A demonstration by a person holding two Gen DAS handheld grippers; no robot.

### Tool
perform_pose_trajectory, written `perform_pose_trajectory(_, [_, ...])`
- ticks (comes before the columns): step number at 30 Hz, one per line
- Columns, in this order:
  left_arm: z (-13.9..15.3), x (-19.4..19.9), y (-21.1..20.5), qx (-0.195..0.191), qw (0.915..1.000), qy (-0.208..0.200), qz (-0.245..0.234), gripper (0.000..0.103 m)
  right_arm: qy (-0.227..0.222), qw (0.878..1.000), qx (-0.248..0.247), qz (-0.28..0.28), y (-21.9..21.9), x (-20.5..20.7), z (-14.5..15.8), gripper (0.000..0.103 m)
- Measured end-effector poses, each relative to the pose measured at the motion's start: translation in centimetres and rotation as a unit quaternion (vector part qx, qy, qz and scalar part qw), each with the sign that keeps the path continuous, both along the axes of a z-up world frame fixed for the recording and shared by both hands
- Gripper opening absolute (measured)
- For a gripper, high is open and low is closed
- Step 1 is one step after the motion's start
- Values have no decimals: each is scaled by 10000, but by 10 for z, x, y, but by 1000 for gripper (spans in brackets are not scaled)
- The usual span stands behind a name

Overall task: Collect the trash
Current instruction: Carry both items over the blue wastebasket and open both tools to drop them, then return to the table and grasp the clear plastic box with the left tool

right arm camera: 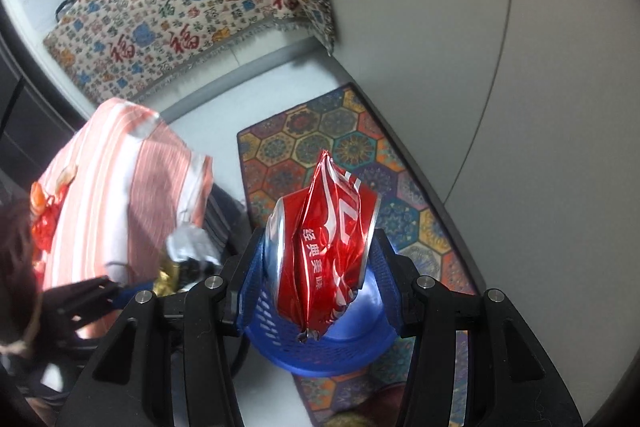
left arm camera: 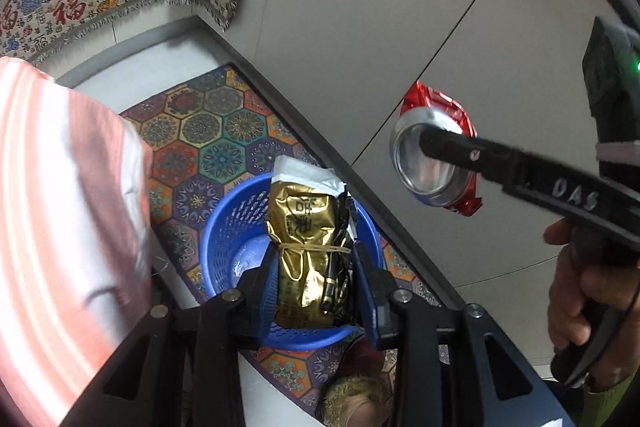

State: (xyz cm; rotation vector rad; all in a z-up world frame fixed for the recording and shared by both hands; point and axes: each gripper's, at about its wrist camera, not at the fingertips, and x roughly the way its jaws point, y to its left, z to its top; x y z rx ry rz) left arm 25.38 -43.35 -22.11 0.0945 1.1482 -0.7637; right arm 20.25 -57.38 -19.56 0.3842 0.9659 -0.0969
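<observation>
My left gripper (left arm camera: 312, 279) is shut on a gold foil packet (left arm camera: 304, 247) bound with a rubber band, held with white and black wrappers above a blue plastic basket (left arm camera: 236, 227). My right gripper (right arm camera: 320, 259) is shut on a crushed red can (right arm camera: 324, 243) and holds it above the same basket (right arm camera: 280, 331). In the left wrist view the can (left arm camera: 432, 163) and the right gripper (left arm camera: 452, 147) hang to the right of the basket, over the grey wall. In the right wrist view the left gripper (right arm camera: 120, 291) with the gold packet (right arm camera: 168, 279) shows at lower left.
The basket stands on a hexagon-patterned rug (right arm camera: 320, 135) along a grey wall (right arm camera: 520, 67). A pink striped cloth (right arm camera: 120, 187) covers something to the left. A sofa throw with red characters (right arm camera: 180, 7) lies beyond. A fuzzy slipper (left arm camera: 352, 399) is near the bottom.
</observation>
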Motion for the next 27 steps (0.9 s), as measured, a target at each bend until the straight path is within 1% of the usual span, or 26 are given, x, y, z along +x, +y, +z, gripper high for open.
perform_pose_trajectory(4, [-17,12,-12,106,9999,-88,-65,39,-4,9998,200,-53,-7,3,-6,54])
perform_pose_trajectory(5, [-19,14,-14,114,9998,-126,-69,43,-11,9996,266,-74,-8,4,-8,55])
perform_pose_trajectory(6, [-23,15,-15,138,9998,-151,-26,48,-31,9994,326,-97,-9,7,-9,59])
perform_pose_trajectory(7, [-26,16,-16,160,9998,-128,-5,56,-49,9992,383,-100,-9,6,-9,74])
perform_pose_trajectory(8, [-29,17,-16,166,9998,-80,38,57,-69,9991,404,-107,-10,6,-9,81])
perform_pose_trajectory(9, [-29,17,-15,143,9999,-40,77,57,-108,9991,372,-142,-11,5,-7,83])
perform_pose_trajectory(11, [-28,18,-9,100,9998,-17,173,57,-194,9993,254,-216,-12,2,-1,83])
perform_pose_trajectory(14, [-14,11,4,-56,9995,-142,271,57,-360,9988,72,-337,-15,-4,7,84])
perform_pose_trajectory(17, [15,-9,27,-225,9982,-427,366,57,-515,9975,-271,-406,-12,-7,18,87])
perform_pose_trajectory(19, [33,-24,45,-228,9964,-664,471,57,-625,9954,-574,-450,-8,-8,26,96])
perform_pose_trajectory(20, [43,-33,57,-214,9950,-797,564,57,-692,9937,-747,-475,-5,-10,31,97])
perform_pose_trajectory(23, [63,-62,93,-59,9915,-1030,788,57,-848,9897,-1062,-450,4,-13,42,98])
perform_pose_trajectory(25, [70,-82,124,-20,9897,-1096,922,57,-955,9870,-1237,-369,17,-15,49,98])
perform_pose_trajectory(27, [71,-99,156,1,9885,-1072,1070,57,-1083,9841,-1390,-215,35,-17,58,98])
